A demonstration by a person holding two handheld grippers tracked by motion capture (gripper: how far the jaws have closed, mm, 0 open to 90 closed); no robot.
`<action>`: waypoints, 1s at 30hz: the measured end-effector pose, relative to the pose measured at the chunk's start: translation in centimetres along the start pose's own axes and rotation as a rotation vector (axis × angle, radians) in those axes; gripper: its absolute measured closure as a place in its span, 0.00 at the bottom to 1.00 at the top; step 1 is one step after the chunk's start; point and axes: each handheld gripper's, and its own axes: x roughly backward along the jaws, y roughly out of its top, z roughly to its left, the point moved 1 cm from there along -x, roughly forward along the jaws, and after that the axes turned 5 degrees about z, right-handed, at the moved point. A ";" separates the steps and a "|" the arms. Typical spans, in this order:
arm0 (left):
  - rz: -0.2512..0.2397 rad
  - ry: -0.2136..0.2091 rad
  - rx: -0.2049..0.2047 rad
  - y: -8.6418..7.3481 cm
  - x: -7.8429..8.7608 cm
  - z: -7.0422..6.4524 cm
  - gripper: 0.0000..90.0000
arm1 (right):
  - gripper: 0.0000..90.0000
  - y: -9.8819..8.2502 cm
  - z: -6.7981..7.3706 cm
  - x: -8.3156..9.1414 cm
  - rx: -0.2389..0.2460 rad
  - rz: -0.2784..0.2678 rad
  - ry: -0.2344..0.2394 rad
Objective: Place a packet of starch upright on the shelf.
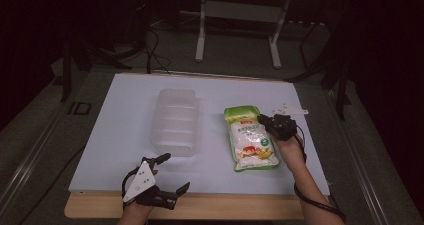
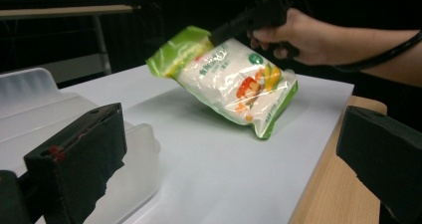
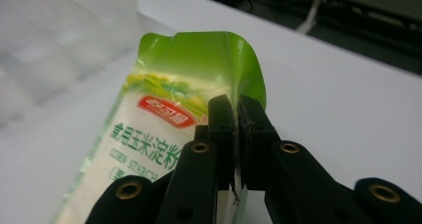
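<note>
Held pinched by its green top edge in the right gripper (image 3: 236,122), jaws pressed together on the film: a starch bag (image 1: 251,137), green and white, tilted up at the held end, its lower corner resting on the white sheet (image 1: 125,135) just below and ahead of the jaws. Seen from the left gripper view as raised at one end, sagging toward the sheet at the other.

Judged soft and shifting: powder inside likely to slump toward the low end, making the load hang bottom-heavy from the thin seal. Film glossy, probably slick; a grip on the flat sealed strip judged safer than on the bulging body, with the seal's corner a weak hold if swung. Not fragile, though liable to tear or slip at the pinch.

Hovered well apart, near the wooden table edge (image 1: 225,207): the left gripper (image 1: 174,174), jaws spread wide, empty. Just ahead of it, a clear plastic container (image 1: 176,121), lying between the left gripper and the bag.
</note>
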 end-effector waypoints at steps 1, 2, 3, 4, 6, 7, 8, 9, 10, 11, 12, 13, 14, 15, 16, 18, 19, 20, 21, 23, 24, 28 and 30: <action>-0.002 -0.002 -0.002 0.0 0.0 -0.1 0.00 | 0.96 0.2 0.2 0.3 0.008 -0.011 0.005; -0.002 -0.001 -0.007 0.1 0.0 -0.1 0.00 | 0.96 0.5 0.7 0.7 0.017 -0.024 0.014; -0.003 -0.002 -0.007 0.1 -0.1 -0.1 0.00 | 0.96 0.8 0.9 1.0 0.022 -0.036 0.022; -0.004 -0.004 -0.005 0.1 -0.1 -0.1 0.00 | 0.96 0.9 1.2 1.3 0.020 -0.047 0.031; -0.006 -0.007 0.007 0.1 -0.1 -0.1 0.00 | 0.96 1.2 1.9 1.9 0.034 -0.069 0.048; -0.006 -0.007 0.007 0.1 -0.1 -0.1 0.00 | 0.96 1.2 1.9 1.9 0.034 -0.069 0.048; -0.011 -0.014 0.025 0.1 -0.1 0.0 0.00 | 0.96 1.3 2.2 2.2 0.039 -0.079 0.054; -0.011 -0.015 0.031 0.2 -0.1 0.1 0.00 | 0.96 1.6 2.9 2.9 0.052 -0.098 0.068; -0.011 -0.015 0.031 0.2 -0.1 0.1 0.00 | 0.96 1.6 2.9 2.9 0.052 -0.098 0.068; 0.009 -0.016 0.043 0.4 -0.2 0.2 0.00 | 0.96 1.8 3.5 3.7 0.059 -0.118 0.090; 0.017 -0.017 0.049 0.5 -0.2 0.2 0.00 | 0.96 1.8 3.8 4.1 0.057 -0.131 0.103; 0.017 -0.017 0.049 0.5 -0.2 0.2 0.00 | 0.96 1.8 4.2 4.5 0.064 -0.145 0.112; 0.018 -0.038 0.069 0.8 -0.2 0.3 0.00 | 0.96 1.7 4.5 5.0 0.070 -0.156 0.125; 0.014 -0.035 0.076 0.9 -0.2 0.3 0.00 | 0.96 1.7 4.9 5.4 0.082 -0.163 0.133; 0.010 -0.040 0.081 1.1 -0.2 0.3 0.00 | 0.96 1.7 5.2 5.8 0.093 -0.168 0.141; -0.002 -0.052 0.098 1.3 -0.3 0.5 0.00 | 0.96 1.8 5.8 6.7 0.115 -0.179 0.151; -0.002 -0.052 0.098 1.3 -0.3 0.5 0.00 | 0.96 1.8 5.8 6.7 0.115 -0.179 0.151; -0.015 -0.045 0.095 1.5 -0.5 0.6 0.00 | 0.96 1.9 6.0 7.1 0.116 -0.186 0.158; -0.020 -0.046 0.093 1.6 -0.5 0.6 0.00 | 0.96 2.1 6.3 7.9 0.118 -0.201 0.160; -0.033 -0.051 0.099 2.0 -0.8 0.9 0.00 | 0.96 2.4 6.4 8.7 0.112 -0.230 0.166; -0.034 -0.054 0.099 2.2 -0.9 0.9 0.00 | 0.96 2.6 6.4 9.2 0.105 -0.250 0.168; -0.044 -0.079 0.108 3.6 -1.5 1.4 0.00 | 0.96 3.6 6.6 10.7 0.109 -0.296 0.179; -0.040 -0.119 0.131 4.4 -1.9 1.8 0.00 | 0.96 4.0 6.7 11.1 0.110 -0.307 0.184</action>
